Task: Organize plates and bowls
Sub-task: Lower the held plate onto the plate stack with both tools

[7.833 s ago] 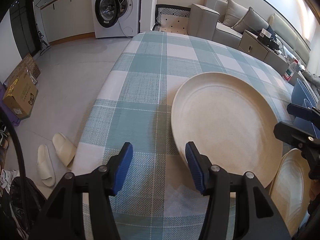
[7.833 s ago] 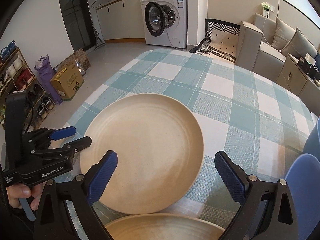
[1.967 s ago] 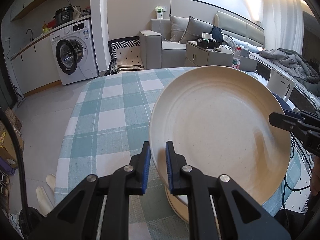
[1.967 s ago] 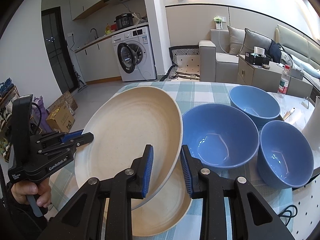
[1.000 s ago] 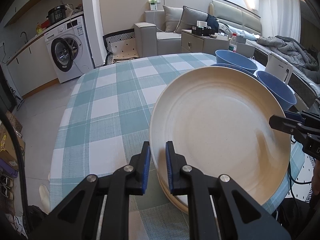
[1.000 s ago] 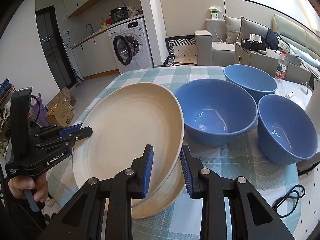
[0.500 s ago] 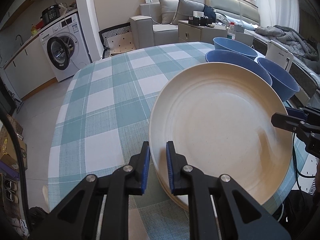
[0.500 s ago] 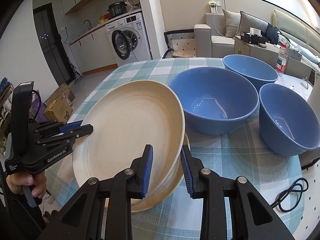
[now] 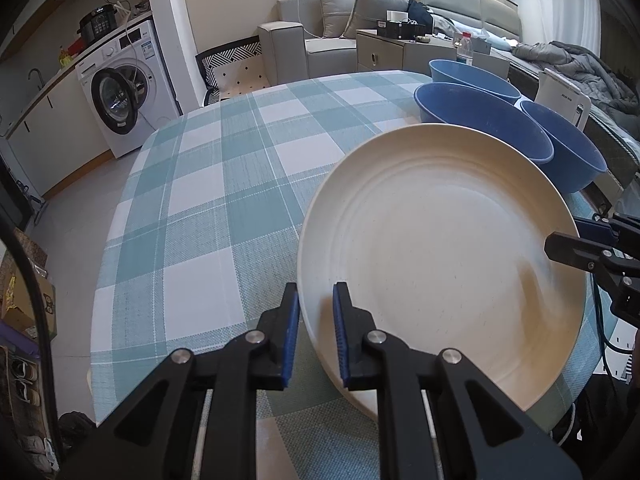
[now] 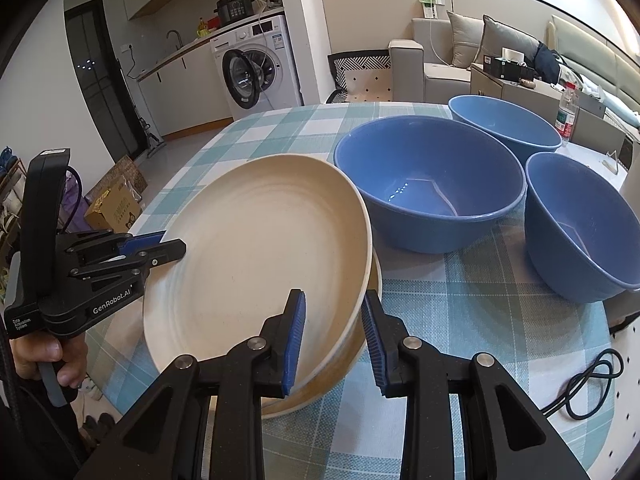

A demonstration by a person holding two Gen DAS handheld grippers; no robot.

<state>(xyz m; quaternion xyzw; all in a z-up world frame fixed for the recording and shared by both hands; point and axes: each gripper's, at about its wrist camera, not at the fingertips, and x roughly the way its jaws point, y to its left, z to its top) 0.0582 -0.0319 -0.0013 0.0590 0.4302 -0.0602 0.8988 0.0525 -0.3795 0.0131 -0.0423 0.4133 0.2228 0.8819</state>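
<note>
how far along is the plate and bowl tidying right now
Done: nothing is fully stacked yet. In hand: the left gripper and right gripper each clamp the rim of the top cream plate, held tilted over the lower plate on the table. Left: releasing it and gathering the three blue bowls, which stand separately.

plate point(image 9: 440, 256): cream | bowls point(image 10: 430, 184): blue | tablecloth point(image 9: 224, 184): teal-white check

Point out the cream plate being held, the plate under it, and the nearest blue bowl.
held cream plate point(image 10: 260, 240), right wrist view, its inner face
lower plate point(image 10: 360, 344), right wrist view, its exposed rim
nearest blue bowl point(image 10: 580, 256), right wrist view, its outer wall
</note>
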